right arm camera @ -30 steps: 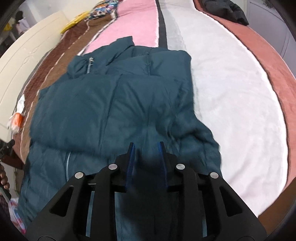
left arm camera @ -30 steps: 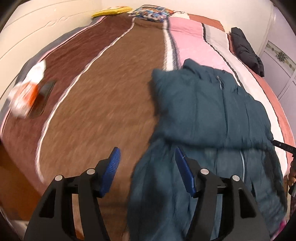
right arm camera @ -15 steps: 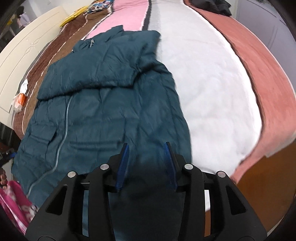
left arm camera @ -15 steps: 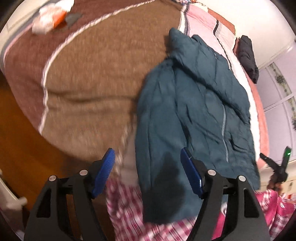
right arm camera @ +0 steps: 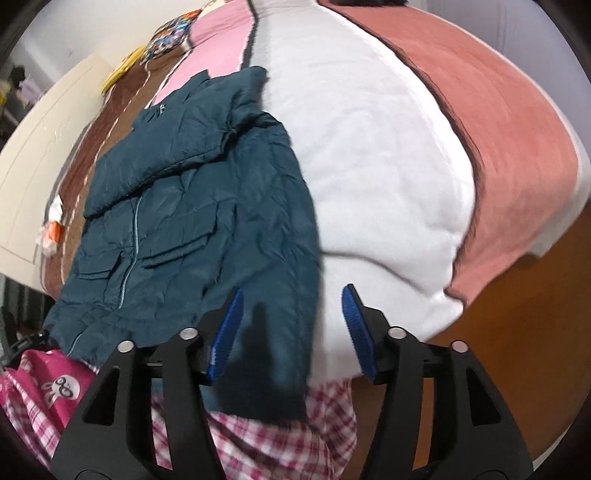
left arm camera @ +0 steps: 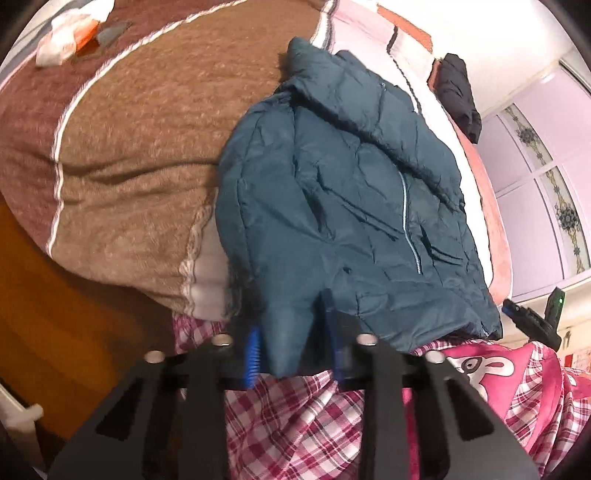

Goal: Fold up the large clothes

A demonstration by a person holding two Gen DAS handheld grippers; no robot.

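A dark teal padded jacket (left arm camera: 332,184) lies front up on the bed, zipped, with a sleeve folded across its chest and its hem hanging over the near edge. My left gripper (left arm camera: 295,354) is closing, and its blue pads pinch the hem's left corner. In the right wrist view the jacket (right arm camera: 207,206) spreads to the left. My right gripper (right arm camera: 291,328) is opening. Its pads stand wide apart over the hem's right corner, which lies between them without being pressed.
The bed carries a striped blanket, brown (left arm camera: 140,155), white (right arm camera: 369,166) and salmon (right arm camera: 509,140). A person's pink plaid clothing (left arm camera: 295,424) fills the bottom. A black garment (left arm camera: 458,92) and a white-orange packet (left arm camera: 70,33) lie on the bed. Wooden floor (left arm camera: 55,295) borders it.
Both grippers drew back from over the jacket to its hem at the bed's near edge. The left jaws shut on the hem corner; the right jaws spread wider.
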